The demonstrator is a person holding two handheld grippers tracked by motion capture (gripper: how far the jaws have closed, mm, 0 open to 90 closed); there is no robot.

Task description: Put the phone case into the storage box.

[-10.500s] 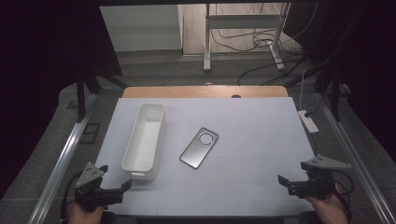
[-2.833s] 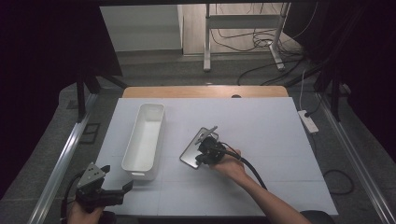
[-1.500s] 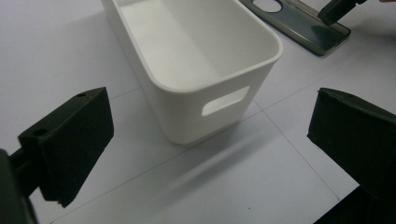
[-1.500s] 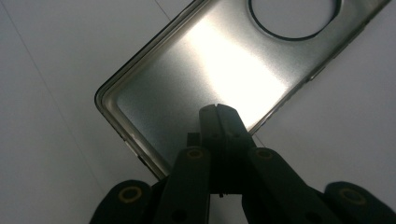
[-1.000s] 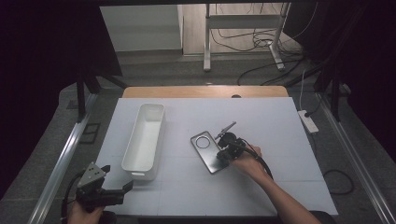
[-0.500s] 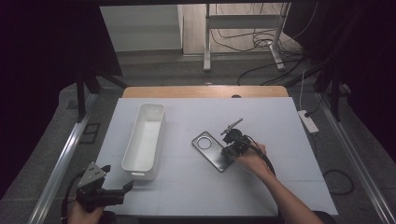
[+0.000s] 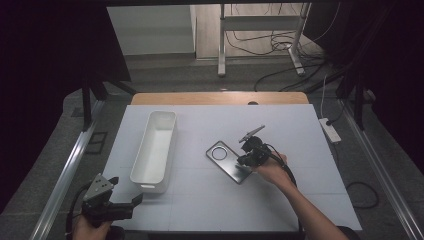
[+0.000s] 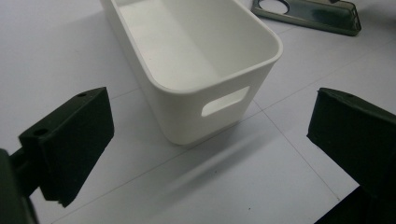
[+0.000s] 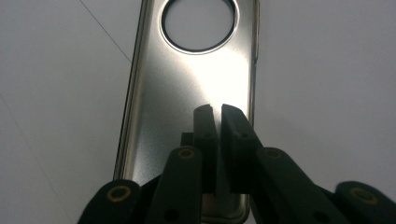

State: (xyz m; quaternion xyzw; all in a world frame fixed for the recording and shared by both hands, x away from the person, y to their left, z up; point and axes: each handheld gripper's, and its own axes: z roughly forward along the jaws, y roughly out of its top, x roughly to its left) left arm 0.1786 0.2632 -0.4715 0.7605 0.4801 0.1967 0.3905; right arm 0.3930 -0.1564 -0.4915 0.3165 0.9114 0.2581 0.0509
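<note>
Inspector: Where does the metal plate (image 7: 229,161) lie?

Recorder: Flat on the table (image 7: 300,130) centre, at three o'clock of the white bin (image 7: 155,145). The right gripper (image 9: 218,112) rests on its near end; jaws narrow, just parting, nothing between.

Inspector: The left gripper (image 7: 137,200)?

Recorder: Gaping wide, at the bin's six o'clock, empty.
</note>
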